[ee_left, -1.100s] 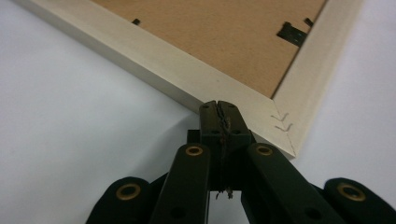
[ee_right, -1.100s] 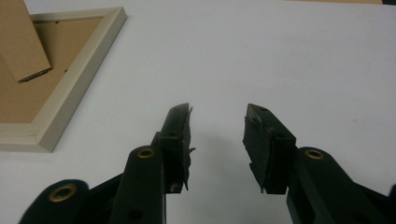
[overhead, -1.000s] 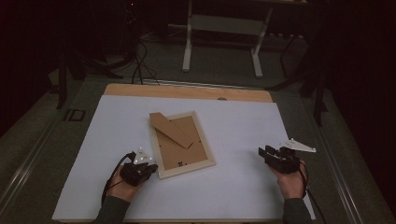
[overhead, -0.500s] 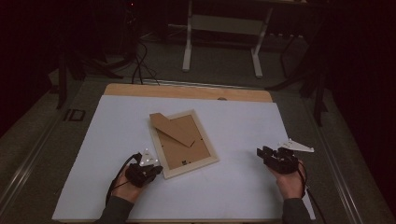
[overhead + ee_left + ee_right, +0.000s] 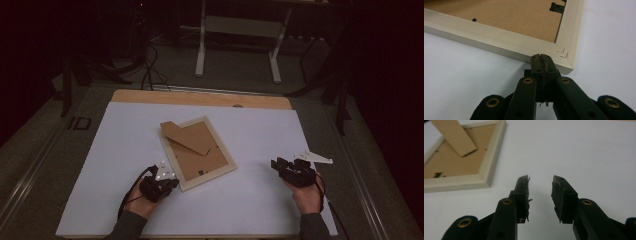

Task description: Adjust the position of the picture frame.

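The jaws of the left gripper are pressed together with nothing between them, their tips right at the outer edge of the picture frame, close to its near corner; whether they touch the wood cannot be told. The jaws of the right gripper stand apart over bare surface, holding nothing.

The table is covered by a white sheet, with a strip of bare wood showing along its far edge. The sheet's near edge runs just in front of the person's wrists. Wide open room lies on the sheet to the left of the frame, to its right, and beyond it toward the wooden strip.

The picture frame lies face down near the middle of the sheet, turned at an angle to the table's edges, its pale wooden border up and its brown backing board in view. A cardboard stand flap lies across the upper part of the backing. In the high view the left gripper sits at the frame's near left corner, while the right gripper rests well apart from the frame, near the sheet's right edge, with open surface between them.

Small black clips sit at the inner edge of the border, and two metal staples cross the mitred corner joint.
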Tool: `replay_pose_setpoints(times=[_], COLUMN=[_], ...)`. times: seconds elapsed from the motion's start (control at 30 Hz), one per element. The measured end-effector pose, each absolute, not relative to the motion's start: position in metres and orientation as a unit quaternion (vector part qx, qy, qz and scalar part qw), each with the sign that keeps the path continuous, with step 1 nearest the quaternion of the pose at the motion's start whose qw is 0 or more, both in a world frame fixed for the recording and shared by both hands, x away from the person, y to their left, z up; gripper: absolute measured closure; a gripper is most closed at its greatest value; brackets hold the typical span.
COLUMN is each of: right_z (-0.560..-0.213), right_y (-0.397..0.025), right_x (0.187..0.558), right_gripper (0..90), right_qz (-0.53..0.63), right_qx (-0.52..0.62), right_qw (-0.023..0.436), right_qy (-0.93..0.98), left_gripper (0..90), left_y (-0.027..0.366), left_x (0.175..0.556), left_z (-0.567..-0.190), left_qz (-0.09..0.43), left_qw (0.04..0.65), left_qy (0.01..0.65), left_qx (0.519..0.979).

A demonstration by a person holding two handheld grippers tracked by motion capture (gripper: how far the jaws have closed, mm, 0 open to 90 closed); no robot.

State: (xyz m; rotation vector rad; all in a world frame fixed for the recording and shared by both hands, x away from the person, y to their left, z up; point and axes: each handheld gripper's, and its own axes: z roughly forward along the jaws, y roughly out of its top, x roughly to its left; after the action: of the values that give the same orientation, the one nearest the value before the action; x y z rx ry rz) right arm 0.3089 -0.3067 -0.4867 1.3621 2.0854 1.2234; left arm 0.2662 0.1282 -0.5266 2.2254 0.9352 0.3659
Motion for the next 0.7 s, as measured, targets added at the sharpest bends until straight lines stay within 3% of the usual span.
replay_pose_setpoints(times=[0.53, 0.7], right_z=[-0.481, -0.478], right_y=[-0.274, -0.260], right_x=[0.314, 0.315], right_gripper=[67.4, 75.1], right_qz=[0.449, 0.450], right_qx=[0.445, 0.429], right_qw=[0.158, 0.155], right_qy=[0.759, 0.767], left_gripper=[90.0, 90.0], left_y=[0.108, 0.103], left_x=[0.274, 0.277], left_z=[-0.528, -0.528], left_qz=[0.148, 0.148], left_qw=[0.348, 0.351], left_qy=[0.346, 0.346], left_qx=[0.858, 0.858])
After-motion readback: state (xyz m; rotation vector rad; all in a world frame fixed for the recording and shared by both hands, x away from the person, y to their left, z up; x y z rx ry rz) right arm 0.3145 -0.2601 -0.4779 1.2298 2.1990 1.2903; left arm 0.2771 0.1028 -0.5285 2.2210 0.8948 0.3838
